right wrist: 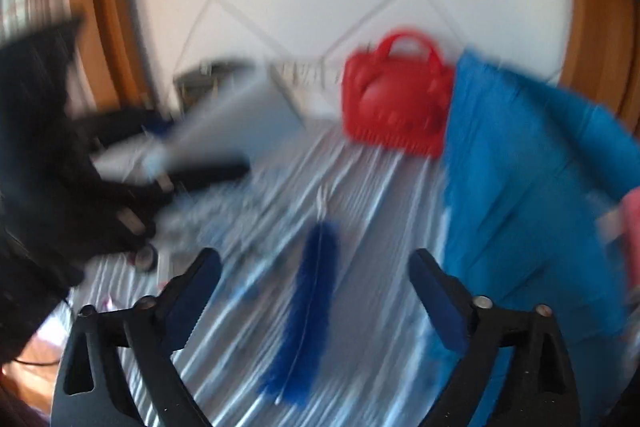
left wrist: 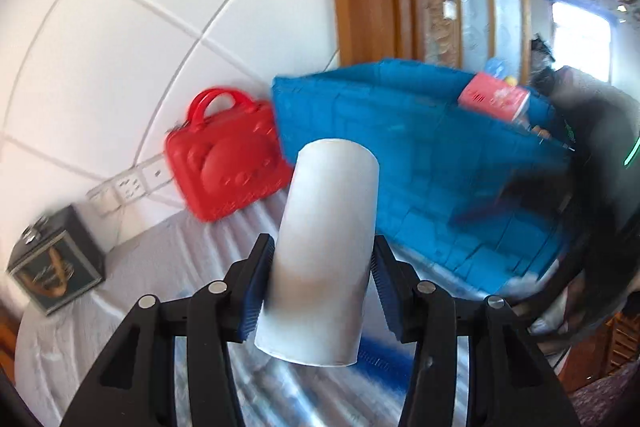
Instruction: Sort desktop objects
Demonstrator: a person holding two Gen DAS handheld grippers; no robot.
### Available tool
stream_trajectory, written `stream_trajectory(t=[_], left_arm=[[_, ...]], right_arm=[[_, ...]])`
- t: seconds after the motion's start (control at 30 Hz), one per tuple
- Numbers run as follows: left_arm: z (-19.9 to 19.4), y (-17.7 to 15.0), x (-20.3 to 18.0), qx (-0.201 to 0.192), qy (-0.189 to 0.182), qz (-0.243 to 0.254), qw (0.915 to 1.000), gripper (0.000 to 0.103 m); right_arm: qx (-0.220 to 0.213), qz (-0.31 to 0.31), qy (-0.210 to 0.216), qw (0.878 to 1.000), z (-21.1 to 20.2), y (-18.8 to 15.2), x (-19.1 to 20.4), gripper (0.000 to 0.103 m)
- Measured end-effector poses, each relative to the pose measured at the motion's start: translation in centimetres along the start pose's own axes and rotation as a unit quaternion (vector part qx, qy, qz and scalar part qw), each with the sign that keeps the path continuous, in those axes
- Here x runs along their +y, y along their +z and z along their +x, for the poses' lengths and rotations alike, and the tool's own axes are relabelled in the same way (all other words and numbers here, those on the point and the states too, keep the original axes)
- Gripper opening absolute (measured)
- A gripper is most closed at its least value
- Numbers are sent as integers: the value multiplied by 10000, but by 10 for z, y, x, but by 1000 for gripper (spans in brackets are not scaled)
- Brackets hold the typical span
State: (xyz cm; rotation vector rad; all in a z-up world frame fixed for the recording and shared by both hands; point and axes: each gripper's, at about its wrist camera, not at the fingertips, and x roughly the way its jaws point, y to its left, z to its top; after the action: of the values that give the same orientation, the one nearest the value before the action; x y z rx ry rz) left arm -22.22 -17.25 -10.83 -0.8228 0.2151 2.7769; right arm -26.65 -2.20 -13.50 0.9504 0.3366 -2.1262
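The left claw (left wrist: 322, 283) is pinching the white tube (left wrist: 326, 251), pointing toward the blue basket (left wrist: 420, 147) ahead-right; the right claw (right wrist: 316, 291) is spreading empty

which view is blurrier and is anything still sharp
Right wrist view is worse: the red case, blue feather and blue bin all smear. Left wrist view keeps the left tool and white cup fairly crisp, blurring only toward the right edge.

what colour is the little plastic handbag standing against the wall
Red. The small moulded plastic handbag shows sharpest in the left wrist view.
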Motion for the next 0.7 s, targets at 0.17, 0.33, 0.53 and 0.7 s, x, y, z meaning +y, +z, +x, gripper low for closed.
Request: stream_trajectory(t=[0.17,0.33,0.53,0.7], left_arm=[[-13,-25,19,257,284,-191,9991,48],[-19,-44,40,461,355,-266,9980,48],[-16,-60,52,583,197,-252,9978,49],[-20,-63,56,527,143,-184,9983,48]], right_arm=[[1062,319,215,9936,103,-44,-6,59],[1632,769,178,9834,169,-82,-14,54],[2032,382,-290,9780,210,-100,6,44],[1906,492,20,9804,205,-98,10,17]])
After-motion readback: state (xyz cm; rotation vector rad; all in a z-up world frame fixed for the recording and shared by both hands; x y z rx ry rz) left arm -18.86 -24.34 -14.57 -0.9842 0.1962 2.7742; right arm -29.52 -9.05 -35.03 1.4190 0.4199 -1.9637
